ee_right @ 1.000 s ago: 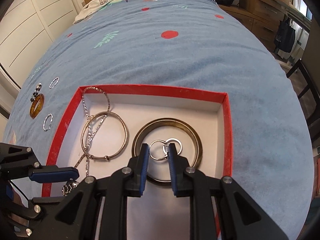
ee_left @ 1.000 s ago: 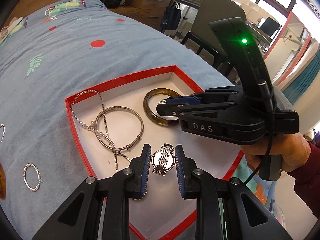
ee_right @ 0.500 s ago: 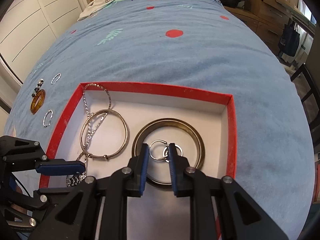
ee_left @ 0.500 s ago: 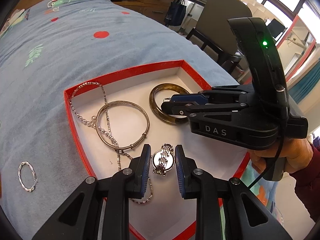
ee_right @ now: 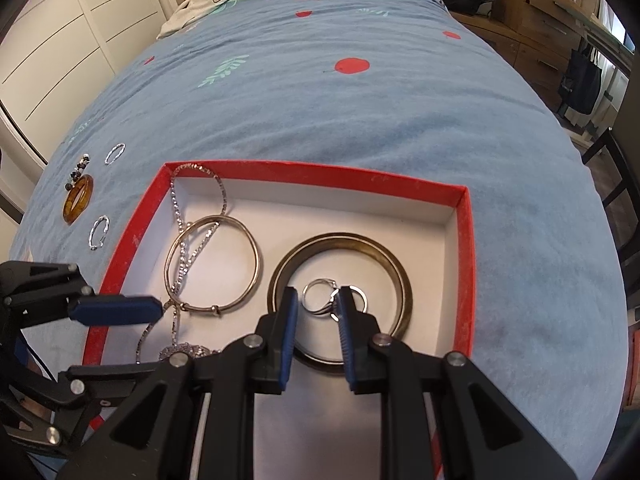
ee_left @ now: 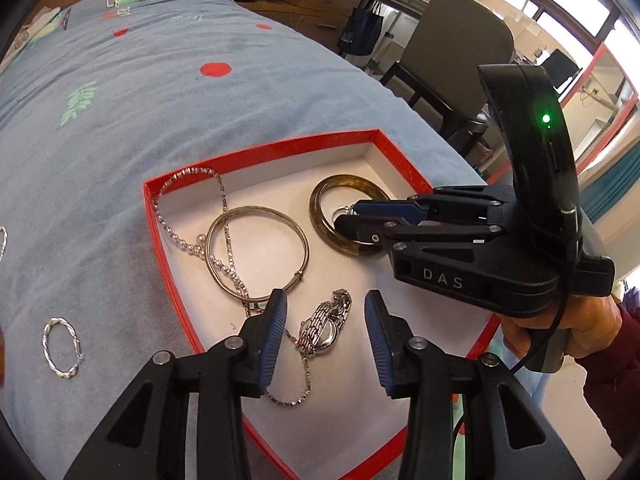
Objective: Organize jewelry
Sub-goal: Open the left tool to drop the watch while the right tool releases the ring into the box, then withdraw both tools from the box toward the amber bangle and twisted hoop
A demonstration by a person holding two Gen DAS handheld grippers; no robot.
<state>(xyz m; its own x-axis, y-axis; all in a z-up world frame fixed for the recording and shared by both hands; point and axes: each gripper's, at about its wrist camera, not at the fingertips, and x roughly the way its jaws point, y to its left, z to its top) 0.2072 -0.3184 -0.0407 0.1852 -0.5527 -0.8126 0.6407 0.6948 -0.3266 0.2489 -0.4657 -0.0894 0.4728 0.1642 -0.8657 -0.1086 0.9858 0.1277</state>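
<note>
Both grippers are over the red box [ee_right: 466, 248]. The left gripper [ee_left: 325, 334] is spread wide, empty, and the watch [ee_left: 325, 325] lies loose on the box floor between its fingers, near corner. The right gripper [ee_right: 316, 316] is part-open: silver rings [ee_right: 320, 300] sit in the gap inside the dark bangle [ee_right: 340, 296], mid-box; I can't tell if the pad touches them, so no grip claimed. My read: both drops are done, next is retreat. I lift straight up so the pads don't snag the chain necklace [ee_left: 224, 256] crossing the gold bangle [ee_left: 258, 254]. Outside the box's left wall: twisted rings [ee_right: 98, 232], amber ring [ee_right: 78, 204], beads [ee_right: 80, 170] left to collect.
</note>
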